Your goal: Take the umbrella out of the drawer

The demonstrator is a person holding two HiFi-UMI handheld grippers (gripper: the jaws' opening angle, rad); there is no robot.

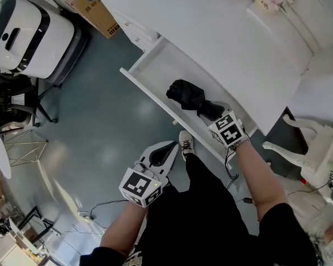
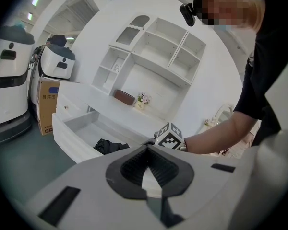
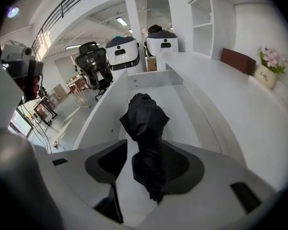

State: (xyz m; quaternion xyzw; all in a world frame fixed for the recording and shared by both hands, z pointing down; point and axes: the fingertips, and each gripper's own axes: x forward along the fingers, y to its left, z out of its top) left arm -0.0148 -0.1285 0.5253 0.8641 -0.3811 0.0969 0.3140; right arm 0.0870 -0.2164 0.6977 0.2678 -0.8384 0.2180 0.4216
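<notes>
Umbrella (image 3: 145,128), black and folded, lying inside open white drawer (image 1: 155,60), near end between spread jaws of right gripper (image 3: 143,164), gap showing on one side. Left gripper (image 2: 147,152) pinched closed, empty, held above grey floor (image 1: 111,115) outside drawer.

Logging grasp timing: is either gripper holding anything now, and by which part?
Nothing. The right gripper stands open around the near end of the umbrella in the drawer; the left gripper is shut, empty.
</notes>
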